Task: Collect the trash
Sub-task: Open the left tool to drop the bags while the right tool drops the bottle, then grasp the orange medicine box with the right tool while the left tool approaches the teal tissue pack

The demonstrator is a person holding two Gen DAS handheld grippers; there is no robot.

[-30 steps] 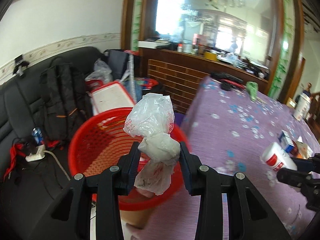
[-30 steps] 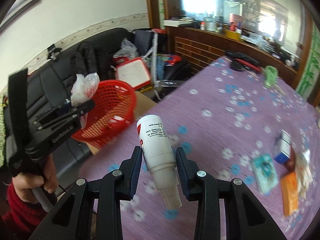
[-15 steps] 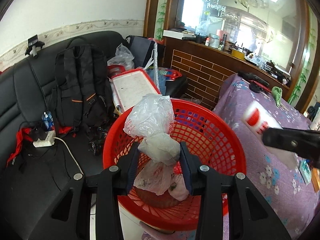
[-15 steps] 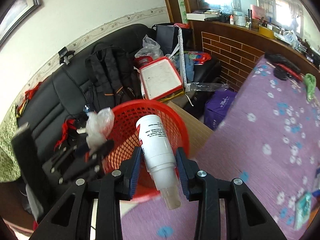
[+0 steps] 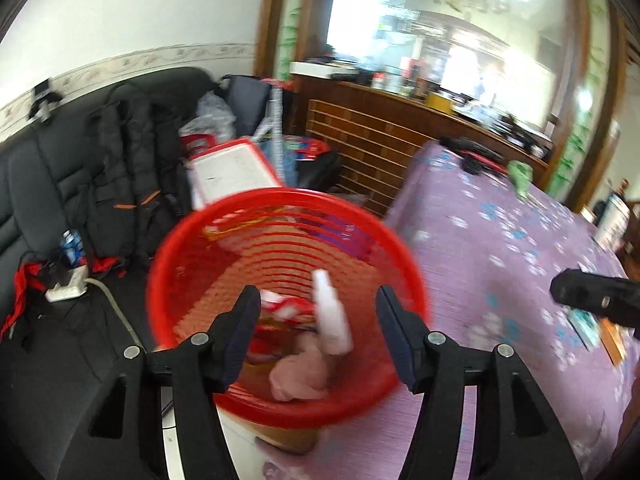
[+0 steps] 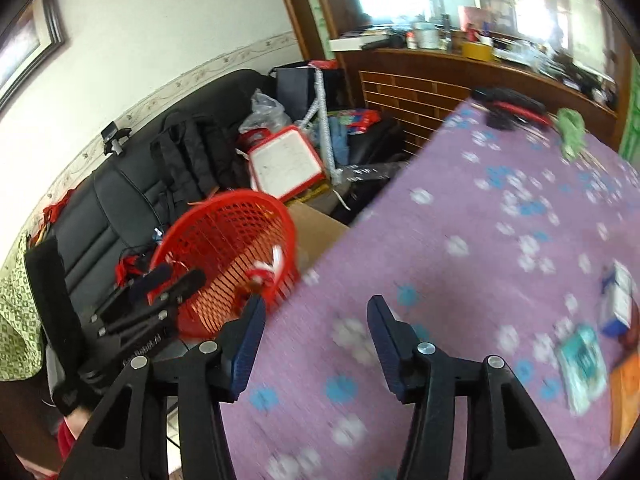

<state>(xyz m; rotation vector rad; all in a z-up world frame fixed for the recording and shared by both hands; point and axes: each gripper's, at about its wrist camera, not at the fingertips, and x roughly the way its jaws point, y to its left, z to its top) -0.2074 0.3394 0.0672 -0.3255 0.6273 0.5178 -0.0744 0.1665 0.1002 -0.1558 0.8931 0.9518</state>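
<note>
Here the round red plastic mesh basket (image 5: 288,408) sits beside the edge of the table covered in purple flowered cloth (image 5: 500,248), and it holds the collected trash: a white plastic spray bottle (image 5: 330,316) lying tilted against the inner wall, a pale crumpled plastic bag (image 5: 298,376) at the bottom, and a red-and-white wrapper (image 5: 280,306) next to the bottle. The left gripper (image 5: 314,334) hovers over the basket mouth with its jaws spread wide and nothing between them. The right gripper (image 6: 316,334) hangs above the purple cloth, likewise spread apart and empty. From the right wrist view the basket stands on a brown cardboard box (image 6: 316,224). Farther along the cloth lie a small blue-and-white carton (image 6: 620,300) and a teal packet (image 6: 584,364).
</note>
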